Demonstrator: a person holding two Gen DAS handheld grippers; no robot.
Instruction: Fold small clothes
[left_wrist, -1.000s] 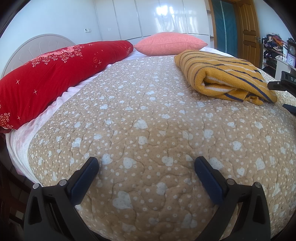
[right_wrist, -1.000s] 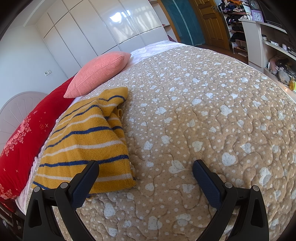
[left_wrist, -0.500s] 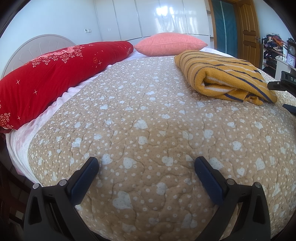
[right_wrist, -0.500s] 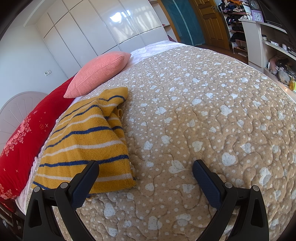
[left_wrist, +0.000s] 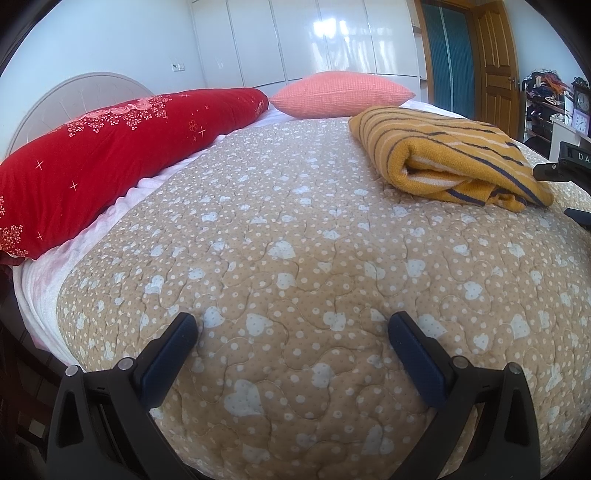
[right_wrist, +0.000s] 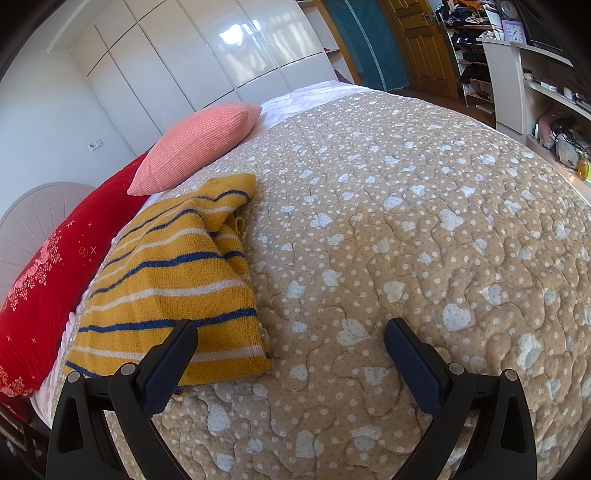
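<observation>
A yellow knit sweater with navy and white stripes (left_wrist: 447, 155) lies folded on the tan heart-print quilt (left_wrist: 295, 240), at the far right of the left wrist view. In the right wrist view the sweater (right_wrist: 173, 273) lies at the left, its near edge just beyond my left finger. My left gripper (left_wrist: 291, 336) is open and empty over bare quilt, well short of the sweater. My right gripper (right_wrist: 288, 339) is open and empty, next to the sweater's near right corner. Part of the right gripper (left_wrist: 565, 166) shows at the right edge of the left wrist view.
A long red pillow (left_wrist: 110, 147) and a pink cushion (left_wrist: 340, 92) lie along the head of the bed. White wardrobes (right_wrist: 207, 66) stand behind. A wooden door (right_wrist: 417, 40) and cluttered white shelves (right_wrist: 517, 74) are at the right. The quilt (right_wrist: 424, 221) stretches wide to the right.
</observation>
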